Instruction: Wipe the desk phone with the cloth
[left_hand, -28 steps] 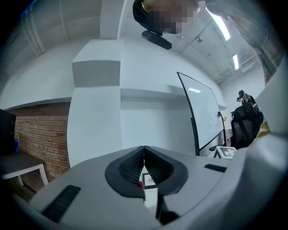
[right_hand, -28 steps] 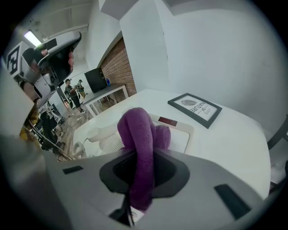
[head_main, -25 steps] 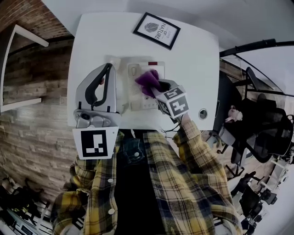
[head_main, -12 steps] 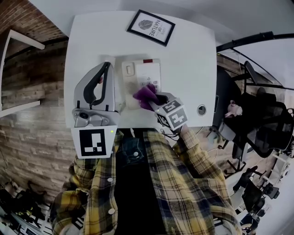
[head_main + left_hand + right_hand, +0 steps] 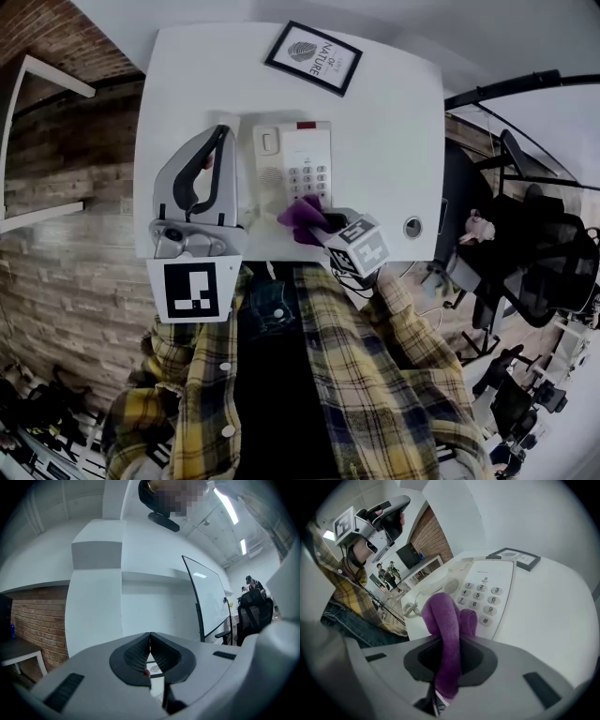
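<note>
A white table (image 5: 394, 122) carries a desk phone (image 5: 291, 150) and, farther back, a framed picture (image 5: 313, 58).

Cloth (image 5: 449, 620) is clamped between the right gripper (image 5: 449, 641) jaws and bunched just ahead of them, over the near end of the desk phone (image 5: 480, 592). Phone is laid flat on the table (image 5: 394, 141), straight ahead of those jaws, with the handset (image 5: 433, 581) seated on its left side. Framed picture (image 5: 314, 58) is placed beyond the phone, further ahead. Grommet (image 5: 413, 228) is set in the table right of the jaws. Left gripper (image 5: 217, 139) is raised left of them, its own jaws pressed together on nothing.
</note>
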The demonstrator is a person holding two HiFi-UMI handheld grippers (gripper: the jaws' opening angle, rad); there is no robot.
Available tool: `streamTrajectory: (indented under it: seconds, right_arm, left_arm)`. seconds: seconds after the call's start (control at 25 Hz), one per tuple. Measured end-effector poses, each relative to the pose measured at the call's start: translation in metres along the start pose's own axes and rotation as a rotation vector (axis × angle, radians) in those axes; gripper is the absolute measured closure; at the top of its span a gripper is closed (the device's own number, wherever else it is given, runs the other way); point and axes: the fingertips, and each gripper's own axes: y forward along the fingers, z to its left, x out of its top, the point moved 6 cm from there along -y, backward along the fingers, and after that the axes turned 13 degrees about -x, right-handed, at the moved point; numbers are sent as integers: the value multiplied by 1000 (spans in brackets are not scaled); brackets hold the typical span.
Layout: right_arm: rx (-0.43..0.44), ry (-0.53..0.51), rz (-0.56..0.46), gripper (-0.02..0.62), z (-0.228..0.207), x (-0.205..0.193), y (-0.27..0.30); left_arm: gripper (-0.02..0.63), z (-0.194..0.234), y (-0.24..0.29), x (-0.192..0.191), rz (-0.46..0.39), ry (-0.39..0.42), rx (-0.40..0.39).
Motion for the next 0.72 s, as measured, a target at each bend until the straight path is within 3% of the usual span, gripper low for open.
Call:
streamTrajectory:
  seconds: [0.2,0.48,0.72]
  right_arm:
    - [13,11,-60,529,0,18,-10]
    - [-26,-53,-213,529,-9,92,-19]
    - [-84,-96,-282,529,-22,142,-12]
  left_arm:
    - [591,4,-7,2,-8,0,31]
    - [591,10,-24,4,-8,-2,85]
    - [591,14,-38,2,9,3,137]
